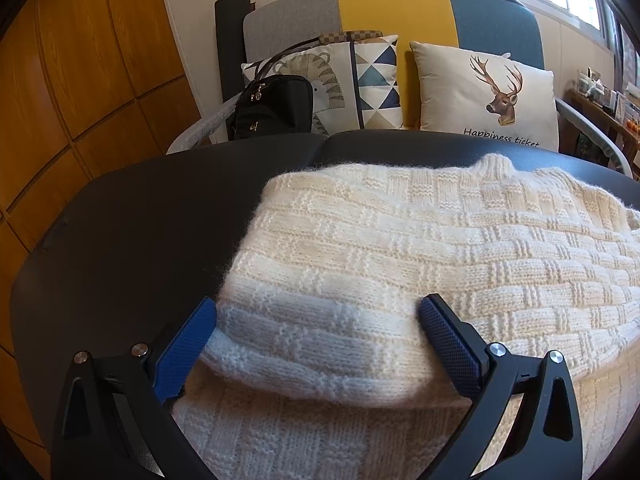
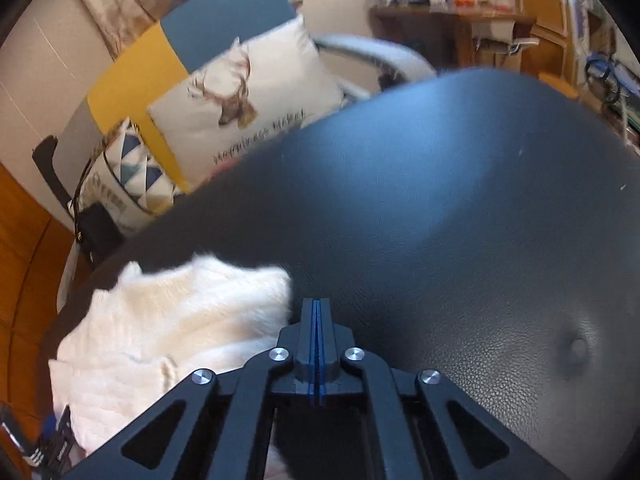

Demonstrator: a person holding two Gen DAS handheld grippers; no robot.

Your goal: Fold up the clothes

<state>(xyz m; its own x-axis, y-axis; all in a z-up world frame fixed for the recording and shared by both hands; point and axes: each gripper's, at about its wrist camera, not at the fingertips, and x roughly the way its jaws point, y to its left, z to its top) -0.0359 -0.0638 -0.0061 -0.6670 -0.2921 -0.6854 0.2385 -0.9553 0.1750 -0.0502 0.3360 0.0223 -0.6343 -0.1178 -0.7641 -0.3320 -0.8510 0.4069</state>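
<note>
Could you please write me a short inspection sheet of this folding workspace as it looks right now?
Surface: black leather-like table, dimpled button on the right, bare on that side.
Job's things: cream knit sweater lying on the table, a folded layer on top at its near edge.
Clutter: nothing seen on the table besides the sweater.
Grippers: left hand-held gripper open, fingers either side of the folded sweater edge; right hand-held gripper shut and empty, over bare table beside the sweater.
Cables: nothing seen on the table.
Surroundings: sofa behind with deer cushion, triangle-pattern cushion and black bag; wooden panels left; crowded wooden desk far right.
</note>
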